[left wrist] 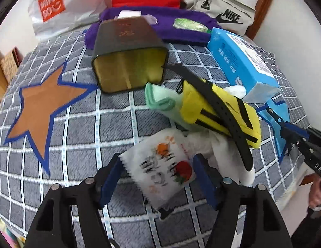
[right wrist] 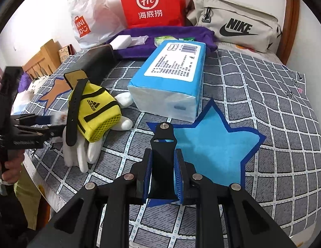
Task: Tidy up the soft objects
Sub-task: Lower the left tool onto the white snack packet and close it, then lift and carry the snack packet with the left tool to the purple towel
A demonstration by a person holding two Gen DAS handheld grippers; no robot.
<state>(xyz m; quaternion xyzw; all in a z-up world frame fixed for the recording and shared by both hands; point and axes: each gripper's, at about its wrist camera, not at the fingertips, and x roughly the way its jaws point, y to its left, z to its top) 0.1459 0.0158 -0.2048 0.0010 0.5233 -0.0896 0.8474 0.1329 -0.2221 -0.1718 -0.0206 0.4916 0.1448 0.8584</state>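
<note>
My left gripper (left wrist: 158,159) is open just above the grey checked blanket (left wrist: 82,124). A white fruit-print packet (left wrist: 162,171) lies between its blue pads (left wrist: 109,177), blurred. Beyond it is a heap: a yellow Adidas pouch (left wrist: 204,107) with a black strap (left wrist: 224,111) across it, a mint-green cloth (left wrist: 160,101) and a white glove (right wrist: 84,155). My right gripper (right wrist: 163,155) is shut on a short black strap piece (right wrist: 162,165) over the blue star patch (right wrist: 212,150). A blue tissue pack (right wrist: 170,78) lies behind.
An open black box with a gold inside (left wrist: 129,70) lies on its side by the orange star patch (left wrist: 42,107). A purple towel (right wrist: 173,33), a Miniso bag (right wrist: 88,20), a red paper bag (right wrist: 152,2) and a Nike bag (right wrist: 235,22) line the back wall.
</note>
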